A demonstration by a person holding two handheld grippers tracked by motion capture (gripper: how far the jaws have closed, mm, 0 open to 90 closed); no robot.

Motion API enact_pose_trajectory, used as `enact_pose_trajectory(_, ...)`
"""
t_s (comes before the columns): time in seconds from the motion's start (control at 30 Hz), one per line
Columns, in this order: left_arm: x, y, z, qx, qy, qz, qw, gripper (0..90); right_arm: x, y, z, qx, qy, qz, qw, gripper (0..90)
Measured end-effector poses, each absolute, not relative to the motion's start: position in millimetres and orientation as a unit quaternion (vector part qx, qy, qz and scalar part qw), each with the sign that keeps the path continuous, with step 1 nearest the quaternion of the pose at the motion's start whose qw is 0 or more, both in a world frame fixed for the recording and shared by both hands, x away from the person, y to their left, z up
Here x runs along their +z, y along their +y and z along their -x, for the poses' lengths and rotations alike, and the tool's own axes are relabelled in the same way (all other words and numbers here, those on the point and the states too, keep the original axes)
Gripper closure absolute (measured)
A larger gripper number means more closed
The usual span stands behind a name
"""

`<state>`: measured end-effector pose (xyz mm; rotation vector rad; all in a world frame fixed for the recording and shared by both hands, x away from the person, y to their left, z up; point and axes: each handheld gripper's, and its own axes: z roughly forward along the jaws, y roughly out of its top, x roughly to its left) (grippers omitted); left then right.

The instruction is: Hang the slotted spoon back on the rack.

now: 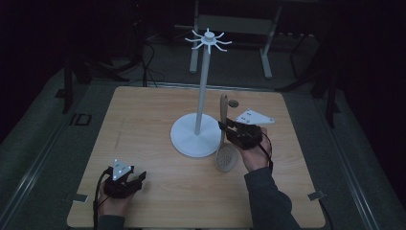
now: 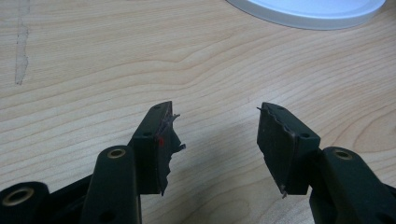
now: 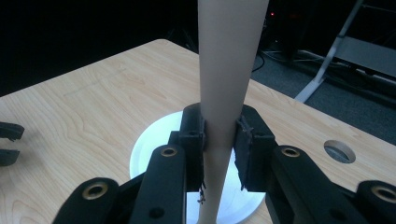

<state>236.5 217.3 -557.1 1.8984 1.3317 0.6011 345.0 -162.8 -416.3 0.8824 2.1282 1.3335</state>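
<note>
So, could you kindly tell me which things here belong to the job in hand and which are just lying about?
In the job:
- beige slotted wooden spoon, clamped in right gripper
- tall white hook stand

Lying about:
- left gripper, open over the light wooden table

A pale beige slotted spoon (image 1: 225,152) with a matching handle. A plain white stand (image 1: 195,135) with white hooks on top. The table (image 1: 143,129) is light wood with wavy brown grain. Both grippers, left (image 1: 139,178) and right (image 1: 223,125), are black with grey plates.
</note>
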Motion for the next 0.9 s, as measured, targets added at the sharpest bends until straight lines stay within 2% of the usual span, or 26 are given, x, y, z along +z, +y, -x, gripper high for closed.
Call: enact_pose_trajectory(0.9, -556.0, 219.6, -235.9, 0.237, 0.521, -0.733, 0.367, 46.3, -383.1, -161.8, -356.9, 0.526, 0.748, -0.326, 0.241, 74.4)
